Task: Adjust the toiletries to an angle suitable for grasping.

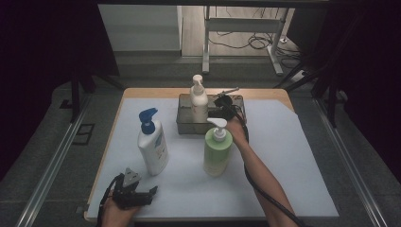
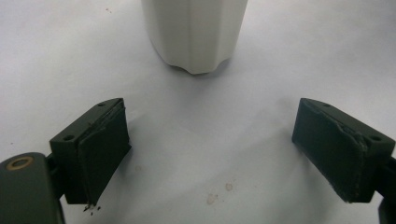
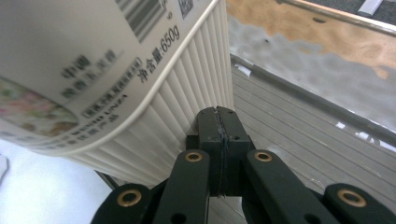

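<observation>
The right gripper point(image 3: 219, 122), jaws pressed together on nothing, sits against the ribbed cream pump bottle point(image 1: 199, 100) standing in the grey metal tray point(image 1: 185, 124), so a nudge could topple that tall smooth bottle, while the left gripper point(image 1: 140, 194) rests wide open on the white-covered counter point(image 1: 293, 161).

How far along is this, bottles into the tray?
Looks about a third done, if the aim is bottles into the tray. Done: the cream pump bottle stands in the grey tray. In hand: nothing; the right gripper sits shut and empty beside that bottle, and the left gripper rests open at the near edge. Left: the blue-pump bottle and green bottle stand on the white mat.
</observation>
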